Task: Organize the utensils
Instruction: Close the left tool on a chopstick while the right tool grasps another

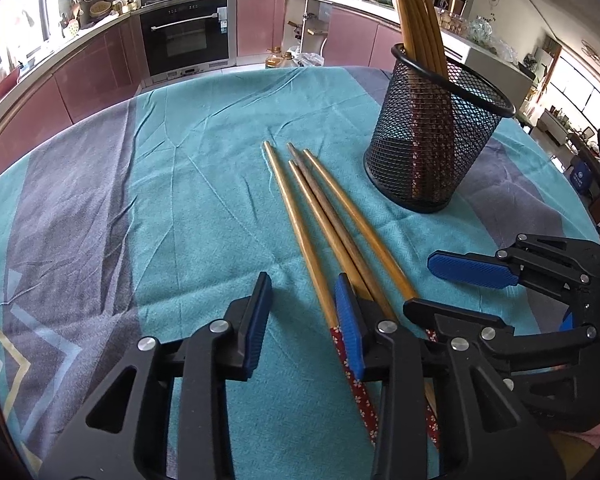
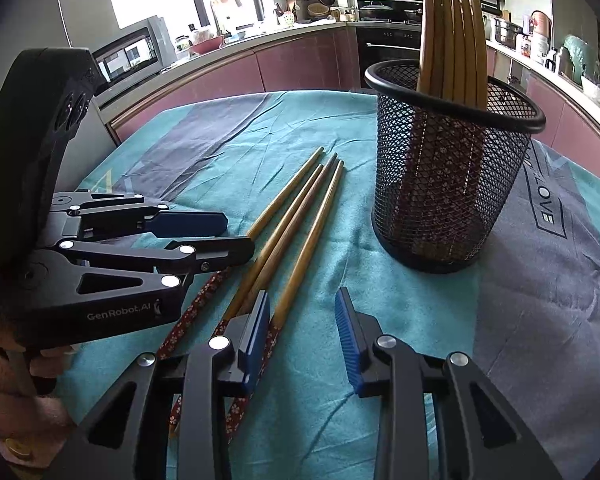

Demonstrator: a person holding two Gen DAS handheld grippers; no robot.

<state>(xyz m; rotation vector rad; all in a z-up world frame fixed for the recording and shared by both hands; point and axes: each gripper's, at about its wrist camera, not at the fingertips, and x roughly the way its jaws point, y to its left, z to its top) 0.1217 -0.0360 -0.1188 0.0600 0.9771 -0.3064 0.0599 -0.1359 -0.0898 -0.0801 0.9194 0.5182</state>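
Several wooden chopsticks [image 1: 324, 216] with red flowered handles lie side by side on the teal cloth; they also show in the right wrist view [image 2: 296, 216]. A black mesh holder [image 1: 432, 140] stands upright behind them with several chopsticks in it; it also shows in the right wrist view [image 2: 448, 176]. My left gripper [image 1: 304, 320] is open and empty, its right finger resting over the chopsticks' handle ends. My right gripper [image 2: 304, 328] is open and empty, its left finger over the handles. Each gripper shows in the other's view, the right [image 1: 452, 284] and the left [image 2: 220, 232].
The teal and grey tablecloth [image 1: 140, 200] covers a round table. Kitchen counters, an oven [image 1: 188, 36] and cabinets stand beyond the table's far edge. The person's hand [image 2: 16, 392] holds the left gripper at the lower left.
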